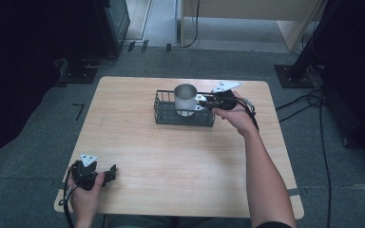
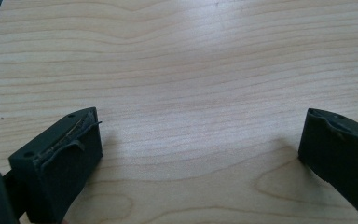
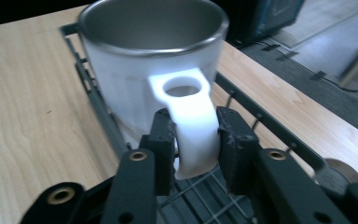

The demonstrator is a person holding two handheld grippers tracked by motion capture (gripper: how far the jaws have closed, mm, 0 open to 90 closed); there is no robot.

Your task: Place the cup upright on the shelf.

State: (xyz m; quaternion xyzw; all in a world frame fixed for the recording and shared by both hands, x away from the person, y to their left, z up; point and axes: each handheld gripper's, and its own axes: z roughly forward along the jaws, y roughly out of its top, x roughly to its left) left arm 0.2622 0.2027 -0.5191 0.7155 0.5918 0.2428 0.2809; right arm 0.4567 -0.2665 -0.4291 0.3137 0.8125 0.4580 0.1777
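A white mug (image 1: 185,99) with a metal inside stands upright in a black wire basket (image 1: 164,116) at the far middle of the table. My right gripper (image 1: 208,100) reaches in from the mug's right and is shut on its handle. In the right gripper view the white handle (image 3: 192,125) sits pinched between the two black jaws, and the mug (image 3: 135,70) rises just beyond them. My left gripper (image 1: 108,172) rests near the table's front left corner, held by a hand. In the left gripper view its pads (image 2: 70,161) stand wide apart over bare wood, open.
The wooden table (image 1: 171,161) has its front edge close to the left hand. The basket's wire wall (image 3: 279,135) runs close to the right jaw. Cables and equipment stands lie on the grey floor around the table.
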